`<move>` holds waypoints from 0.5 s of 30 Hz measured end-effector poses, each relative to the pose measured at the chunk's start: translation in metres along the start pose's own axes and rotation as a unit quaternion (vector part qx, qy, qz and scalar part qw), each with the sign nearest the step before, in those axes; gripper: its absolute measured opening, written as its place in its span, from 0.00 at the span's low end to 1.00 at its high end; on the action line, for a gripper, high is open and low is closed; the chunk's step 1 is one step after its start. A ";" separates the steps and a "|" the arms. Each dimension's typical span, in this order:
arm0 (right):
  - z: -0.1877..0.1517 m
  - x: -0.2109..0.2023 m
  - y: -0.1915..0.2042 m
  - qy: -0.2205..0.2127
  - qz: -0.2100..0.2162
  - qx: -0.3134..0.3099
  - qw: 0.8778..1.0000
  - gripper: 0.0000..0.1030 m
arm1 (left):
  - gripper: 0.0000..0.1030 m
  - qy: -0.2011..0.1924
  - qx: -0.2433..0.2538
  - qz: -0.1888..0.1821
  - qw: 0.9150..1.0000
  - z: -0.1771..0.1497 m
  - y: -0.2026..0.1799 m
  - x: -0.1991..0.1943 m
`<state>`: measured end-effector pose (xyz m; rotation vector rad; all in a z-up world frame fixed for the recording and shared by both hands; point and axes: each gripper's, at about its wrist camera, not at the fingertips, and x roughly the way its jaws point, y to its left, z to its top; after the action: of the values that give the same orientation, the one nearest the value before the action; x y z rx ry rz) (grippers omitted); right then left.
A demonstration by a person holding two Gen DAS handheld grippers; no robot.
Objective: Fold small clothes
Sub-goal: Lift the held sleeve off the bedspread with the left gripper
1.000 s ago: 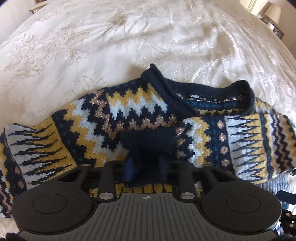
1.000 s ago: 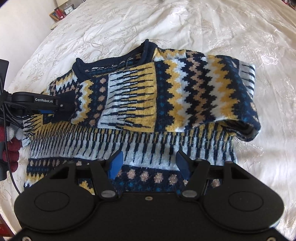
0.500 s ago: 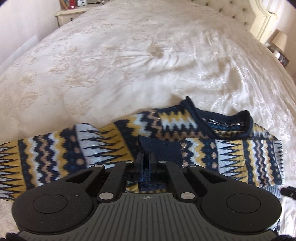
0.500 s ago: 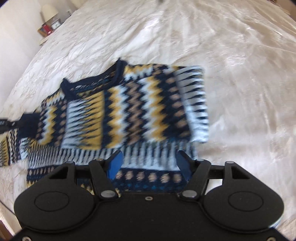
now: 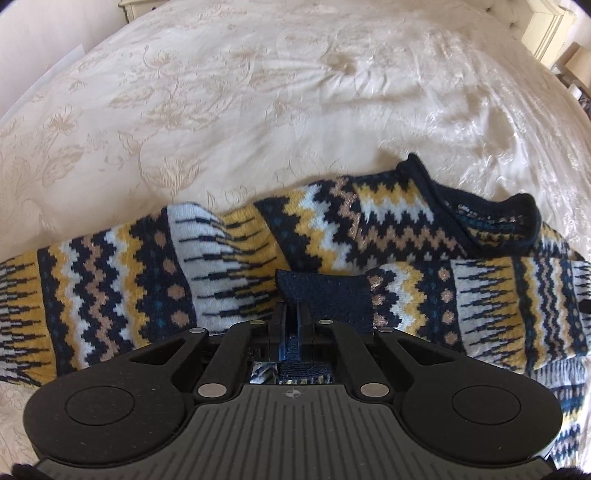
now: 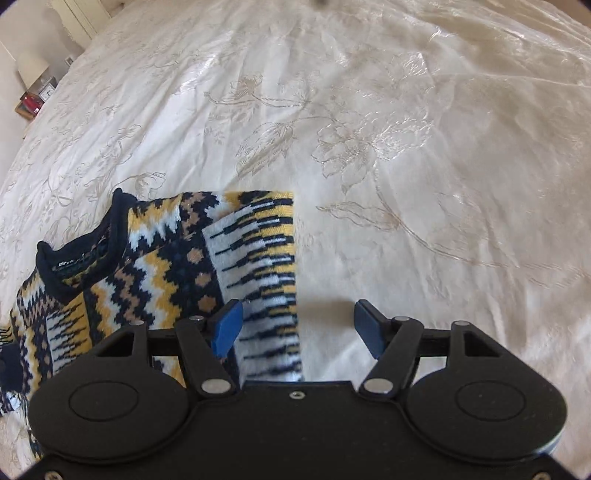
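A small knitted sweater (image 5: 332, 236) in navy, yellow, white and tan zigzags lies on the bed, its navy collar (image 5: 491, 218) at the right. It also shows in the right wrist view (image 6: 177, 273) at the lower left. My left gripper (image 5: 292, 314) is shut on the navy cuff (image 5: 332, 295) of a sleeve, held over the sweater's body. The other sleeve (image 5: 92, 295) stretches out to the left. My right gripper (image 6: 299, 328) is open and empty, over the sweater's right edge, with its blue pads (image 6: 227, 326) apart.
The cream embroidered bedspread (image 6: 369, 147) fills both views. A bedside table with a lamp (image 6: 33, 74) stands at the far left in the right wrist view. A headboard corner (image 5: 546, 29) shows at the top right in the left wrist view.
My left gripper closed on the navy cuff and has drawn the sleeve over the body. My right gripper, still open, swung right, off the sweater's middle to its right edge.
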<state>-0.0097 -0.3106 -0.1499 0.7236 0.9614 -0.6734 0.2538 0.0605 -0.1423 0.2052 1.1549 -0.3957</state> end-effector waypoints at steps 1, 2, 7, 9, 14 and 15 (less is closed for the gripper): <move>0.002 0.004 0.001 0.006 0.003 -0.005 1.000 0.49 | 0.07 0.004 0.001 0.004 1.000 -0.001 0.000 0.003; 0.003 0.007 0.004 0.011 0.005 -0.016 1.000 0.14 | 0.07 0.008 0.001 0.011 1.000 -0.002 0.000 0.006; 0.008 0.014 0.008 0.020 -0.018 -0.015 1.000 0.16 | 0.17 0.022 -0.017 0.010 1.000 -0.006 0.007 0.010; 0.007 0.013 0.011 0.014 -0.026 -0.010 1.000 0.33 | 0.26 0.015 -0.027 0.000 1.000 -0.009 0.012 0.004; -0.006 -0.012 0.025 -0.022 -0.037 -0.039 0.998 0.77 | 0.41 0.010 -0.056 -0.047 0.997 -0.026 0.028 -0.017; -0.011 -0.017 0.028 -0.025 -0.034 -0.044 0.998 0.77 | 0.44 0.011 -0.065 -0.056 0.996 -0.031 0.033 -0.021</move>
<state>-0.0001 -0.2823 -0.1319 0.5961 0.9683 -0.7018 0.2337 0.1060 -0.1370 0.0305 1.2119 -0.4168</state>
